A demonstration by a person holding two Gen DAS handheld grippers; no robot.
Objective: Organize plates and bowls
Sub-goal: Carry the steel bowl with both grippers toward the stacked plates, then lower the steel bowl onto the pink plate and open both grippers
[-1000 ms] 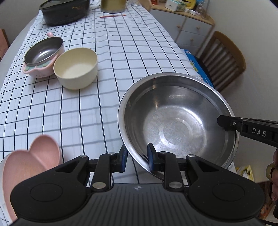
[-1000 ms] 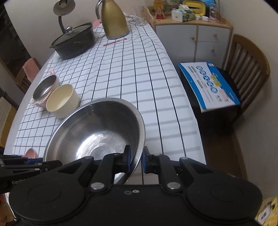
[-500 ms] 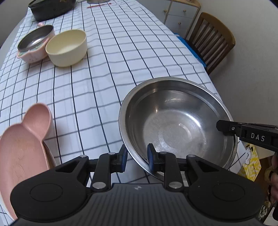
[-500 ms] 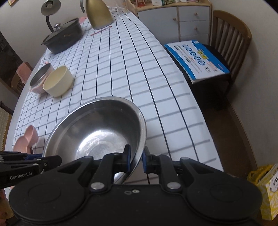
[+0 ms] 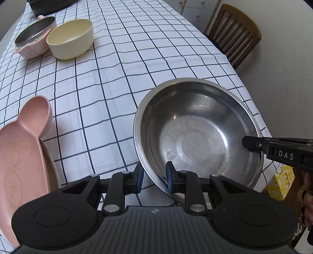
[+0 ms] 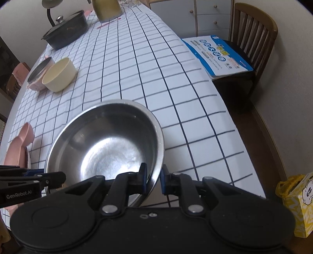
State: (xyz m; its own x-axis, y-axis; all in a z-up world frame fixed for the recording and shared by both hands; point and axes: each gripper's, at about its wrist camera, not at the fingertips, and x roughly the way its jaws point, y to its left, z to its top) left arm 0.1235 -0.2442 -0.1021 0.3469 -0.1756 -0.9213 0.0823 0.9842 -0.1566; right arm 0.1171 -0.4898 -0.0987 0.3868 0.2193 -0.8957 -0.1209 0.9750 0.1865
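Note:
A large steel bowl hangs low over the near right part of the checked table. My left gripper is shut on its near rim, and my right gripper is shut on the opposite rim. The right gripper's tip shows at the bowl's right edge in the left wrist view; the left gripper shows at its left edge in the right wrist view. A pink bear-shaped plate lies on another dish at the near left. Further back sit a cream bowl and a pink steel-lined bowl.
A black lidded pot and a gold kettle stand at the table's far end. A wooden chair with a blue-white booklet is right of the table. A yellow bag is on the floor.
Both grippers have carried the steel bowl toward the near end of the table and lower. The cream and pink bowls now lie further back, and the pink plate has come more into view.

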